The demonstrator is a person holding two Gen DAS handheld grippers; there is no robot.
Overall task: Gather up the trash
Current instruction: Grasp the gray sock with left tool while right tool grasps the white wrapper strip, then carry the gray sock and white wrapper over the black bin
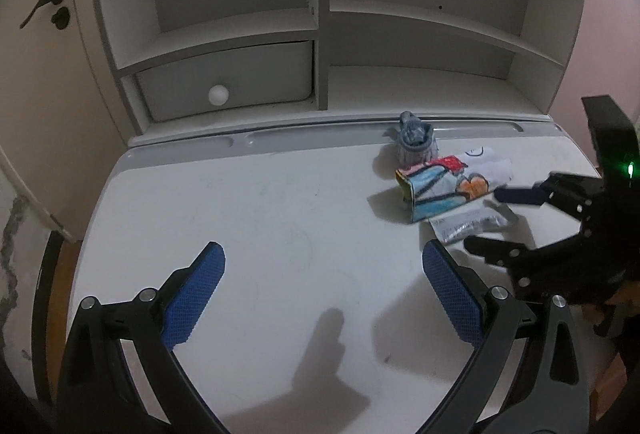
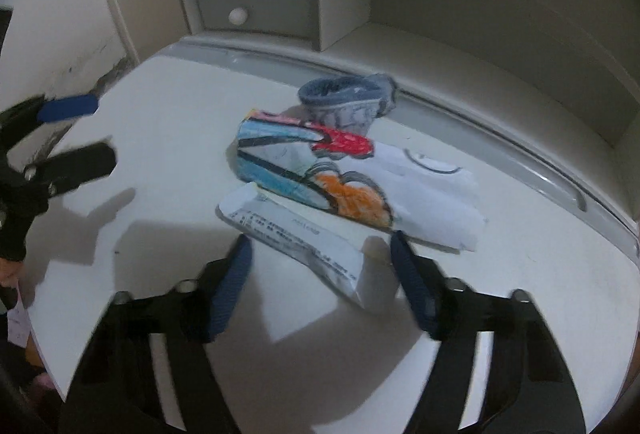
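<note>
A silver-white wrapper lies flat on the white desk, and my right gripper straddles it, open, with both blue pads clear of it. Just behind lies a folded paper with a coloured drawing, and beyond that a grey sock. The left wrist view shows the wrapper, the drawing and the sock at the right, with the right gripper over the wrapper. My left gripper hangs open over bare desk, nothing between its fingers; the right wrist view shows the left gripper at the far left.
A white shelf unit stands at the back of the desk, with a drawer and its round white knob. A groove runs along the desk's rear edge. A door with a dark handle is at the left. The desk's front edge is near.
</note>
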